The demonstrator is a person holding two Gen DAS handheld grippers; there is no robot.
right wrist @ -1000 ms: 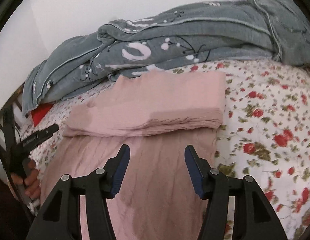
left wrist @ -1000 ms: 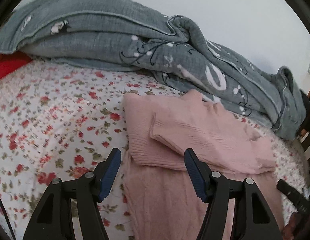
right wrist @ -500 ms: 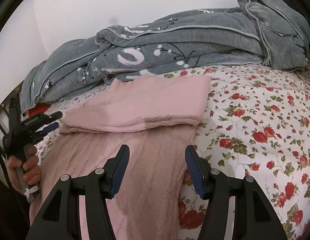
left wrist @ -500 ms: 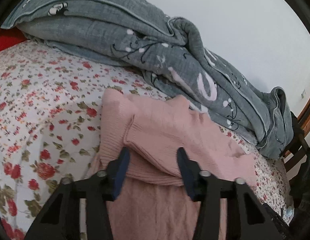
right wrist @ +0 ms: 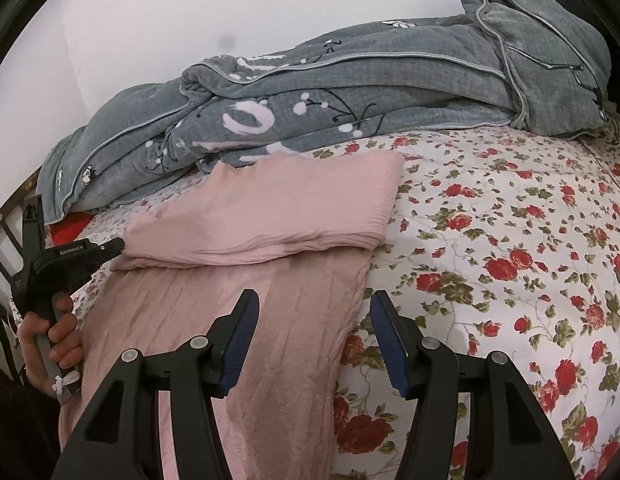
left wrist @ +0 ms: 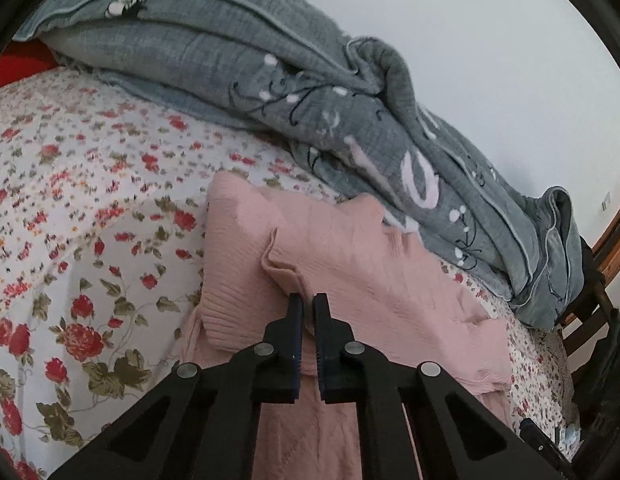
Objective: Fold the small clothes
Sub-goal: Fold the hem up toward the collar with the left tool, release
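Note:
A pink knit sweater [left wrist: 350, 264] lies on the bed, its top part folded down over the body [right wrist: 229, 312]. My left gripper [left wrist: 307, 308] is closing tight on a raised fold at the near edge of that folded part, and pink fabric is pinched between its pads. In the right wrist view a hand [right wrist: 49, 340] holds the left gripper [right wrist: 75, 254] at the sweater's left side. My right gripper [right wrist: 314, 300] stands open over the body's right edge, pads not pressing anything.
A bunched grey quilt [left wrist: 269, 60] [right wrist: 350, 92] lies along the wall behind the sweater. The floral bedsheet [left wrist: 89, 220] [right wrist: 510, 260] spreads to either side. A wooden bed frame [left wrist: 614, 240] and something red [left wrist: 13, 68] sit at the edges.
The left gripper's jaws went from wide open to shut on the sweater's fold, and it edged forward and rolled a little. The right gripper stayed open in place.

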